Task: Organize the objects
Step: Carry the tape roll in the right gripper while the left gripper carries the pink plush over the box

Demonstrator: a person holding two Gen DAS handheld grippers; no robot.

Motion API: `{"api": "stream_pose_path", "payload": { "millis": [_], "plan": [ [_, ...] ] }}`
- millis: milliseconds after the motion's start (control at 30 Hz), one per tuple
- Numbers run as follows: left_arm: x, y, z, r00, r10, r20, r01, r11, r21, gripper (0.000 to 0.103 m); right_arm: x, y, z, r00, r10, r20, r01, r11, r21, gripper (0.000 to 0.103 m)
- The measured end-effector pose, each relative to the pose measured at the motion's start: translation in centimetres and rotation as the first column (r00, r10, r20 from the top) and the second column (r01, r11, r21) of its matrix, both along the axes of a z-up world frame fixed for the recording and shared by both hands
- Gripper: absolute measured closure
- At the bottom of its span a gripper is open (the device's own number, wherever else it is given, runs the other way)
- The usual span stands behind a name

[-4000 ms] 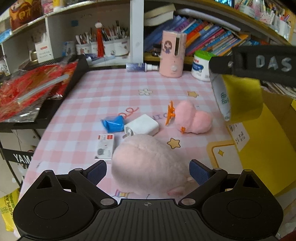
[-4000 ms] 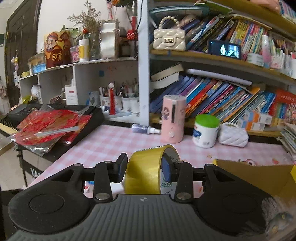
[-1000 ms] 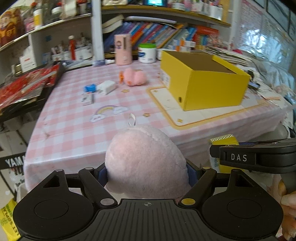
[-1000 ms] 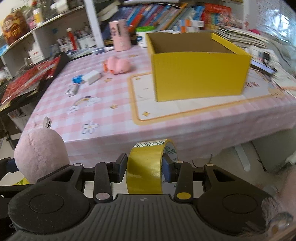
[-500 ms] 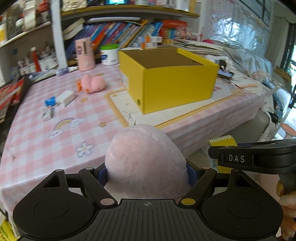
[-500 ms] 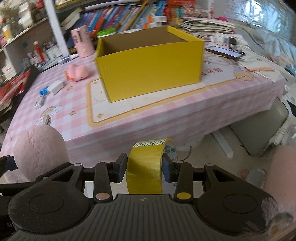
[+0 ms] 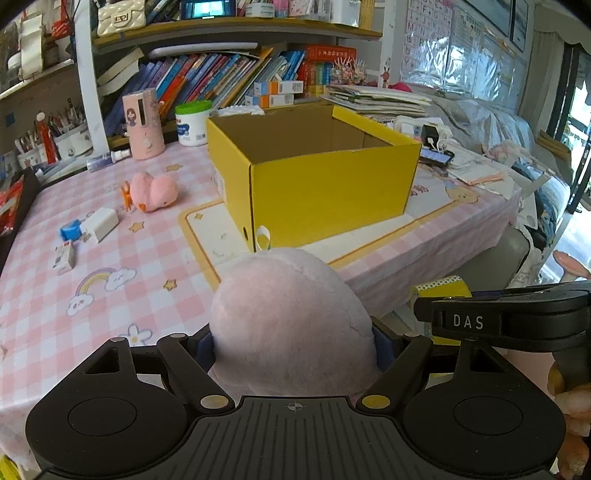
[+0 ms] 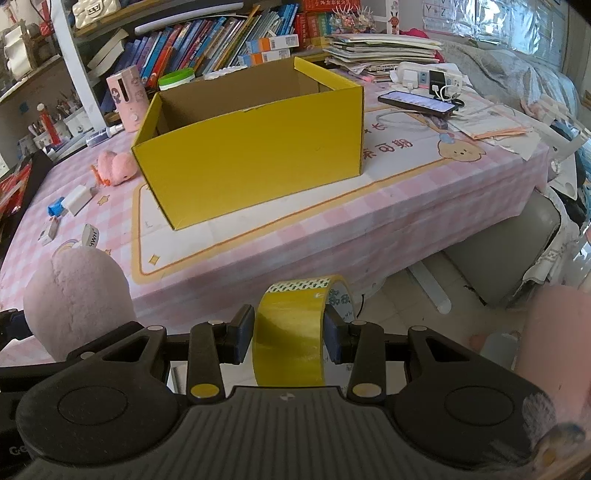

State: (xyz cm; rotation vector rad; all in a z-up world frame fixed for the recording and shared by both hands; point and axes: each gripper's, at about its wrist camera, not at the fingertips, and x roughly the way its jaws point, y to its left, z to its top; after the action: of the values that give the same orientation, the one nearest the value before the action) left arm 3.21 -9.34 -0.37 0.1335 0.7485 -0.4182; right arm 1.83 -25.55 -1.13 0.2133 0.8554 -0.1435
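The left claw (image 7: 293, 341) is clenched around a pink plush ball (image 7: 291, 325); the right claw (image 8: 289, 332) grips a yellow tape roll (image 8: 295, 332), low in frame before the yellow box (image 8: 255, 162).

Yellow box (image 7: 325, 192) now nearer, centred.

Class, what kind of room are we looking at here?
Probably a child's study or family room: crowded bookshelves, a pink cartoon tablecloth, alphabet chart on the wall.
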Motion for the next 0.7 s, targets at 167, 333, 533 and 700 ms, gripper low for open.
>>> {"api": "stream_pose_path", "payload": {
  "millis": [167, 333, 533, 700],
  "plan": [
    [1.0, -0.8, 0.8, 0.999, 0.006, 0.034, -0.005, 1.000, -0.008, 0.023, 1.2, -0.8, 0.7, 1.000, 0.006, 0.020, -0.006, 1.000, -0.010, 0.066],
    [2.2, -1.4, 1.9, 0.997, 0.019, 0.074, -0.017, 1.000, -0.024, 0.023, 2.6, -1.4, 2.0, 0.998, 0.019, 0.062, -0.018, 1.000, -0.024, 0.066],
    [3.8, -2.5, 3.4, 0.989, 0.030, 0.147, -0.027, 0.999, -0.026, 0.023, 4.8, -2.4, 3.9, 0.990, 0.050, 0.130, -0.043, 0.998, -0.050, 0.066],
    [5.4, -3.6, 5.2, 0.972, 0.037, 0.233, -0.030, 0.999, -0.033, 0.023, 7.0, -3.4, 6.4, 0.968, 0.092, 0.234, -0.074, 0.994, -0.083, 0.066]
  ]
}}
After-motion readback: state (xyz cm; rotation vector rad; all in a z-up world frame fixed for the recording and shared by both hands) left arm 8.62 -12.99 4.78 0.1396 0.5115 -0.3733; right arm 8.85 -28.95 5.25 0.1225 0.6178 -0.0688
